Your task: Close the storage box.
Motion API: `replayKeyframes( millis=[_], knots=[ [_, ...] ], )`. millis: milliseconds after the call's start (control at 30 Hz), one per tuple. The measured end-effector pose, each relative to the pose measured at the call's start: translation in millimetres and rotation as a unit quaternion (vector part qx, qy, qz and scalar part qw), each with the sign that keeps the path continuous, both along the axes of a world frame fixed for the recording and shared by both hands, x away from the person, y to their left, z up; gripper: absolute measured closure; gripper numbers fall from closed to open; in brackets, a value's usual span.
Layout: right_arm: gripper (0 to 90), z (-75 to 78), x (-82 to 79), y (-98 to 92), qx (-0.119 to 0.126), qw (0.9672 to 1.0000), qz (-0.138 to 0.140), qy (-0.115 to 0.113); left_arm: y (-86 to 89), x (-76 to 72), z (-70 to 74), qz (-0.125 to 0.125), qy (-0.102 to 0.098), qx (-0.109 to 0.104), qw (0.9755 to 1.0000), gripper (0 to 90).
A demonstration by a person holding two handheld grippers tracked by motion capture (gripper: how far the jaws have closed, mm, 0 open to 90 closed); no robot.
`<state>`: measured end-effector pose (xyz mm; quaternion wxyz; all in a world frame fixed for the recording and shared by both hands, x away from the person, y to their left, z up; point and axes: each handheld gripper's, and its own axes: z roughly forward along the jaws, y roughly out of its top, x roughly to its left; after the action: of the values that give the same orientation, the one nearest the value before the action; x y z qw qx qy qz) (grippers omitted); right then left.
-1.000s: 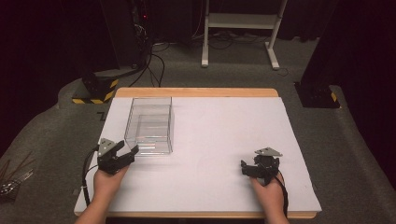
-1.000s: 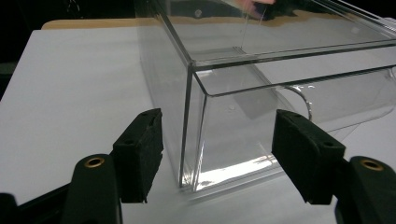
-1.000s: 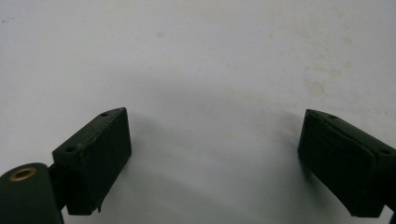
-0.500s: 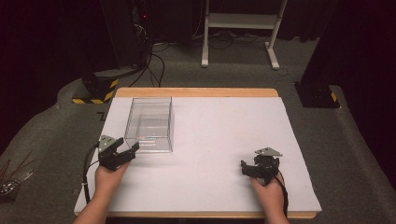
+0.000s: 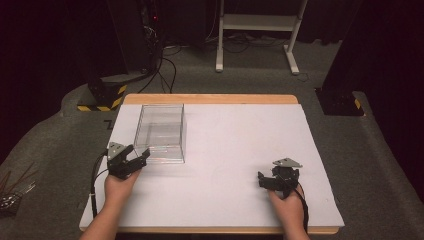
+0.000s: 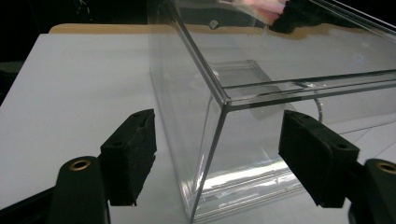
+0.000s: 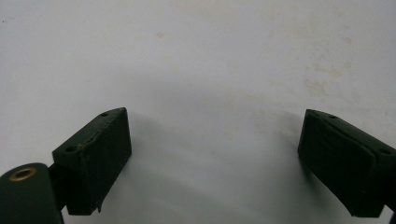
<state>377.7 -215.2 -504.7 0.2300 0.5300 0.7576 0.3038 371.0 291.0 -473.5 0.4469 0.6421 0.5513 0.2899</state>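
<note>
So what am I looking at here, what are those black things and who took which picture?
A person sits at a table covered in white, holding a hand-operated pair of tongs in each hand. The high view looks down from above. The other two pictures come from cameras riding on the tongs, looking out between their black pads. The left tongs have just been opening; their pads stand apart on either side of a corner of a clear plastic box, not pressing on it. The right tongs are open over bare white surface. Nothing is held.
</note>
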Motion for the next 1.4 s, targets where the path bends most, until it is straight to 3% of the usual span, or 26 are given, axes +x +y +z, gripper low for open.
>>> replayKeyframes(
  millis=[300,500,867,1400],
  knots=[
    [9.5,0.0,0.0,0.0,0.0,1.0,0.0,0.0,-5.2,3.6,-3.8,0.011,0.003,0.011,0.9999,35.6],
    [9.5,0.0,0.0,0.0,0.0,1.0,0.0,0.0,-8.7,5.1,-6.9,0.004,0.009,0.015,0.9998,39.8],
    [9.5,0.0,-0.1,0.1,0.0,1.0,-0.001,0.0,-2.0,2.5,-4.0,-0.005,0.015,0.003,0.9999,32.7],
    [9.5,0.0,-0.2,0.1,0.0,1.0,0.0,0.0,9.9,-19.8,-4.7,-0.033,0.033,0.0,0.9989,30.5]
  ],
)
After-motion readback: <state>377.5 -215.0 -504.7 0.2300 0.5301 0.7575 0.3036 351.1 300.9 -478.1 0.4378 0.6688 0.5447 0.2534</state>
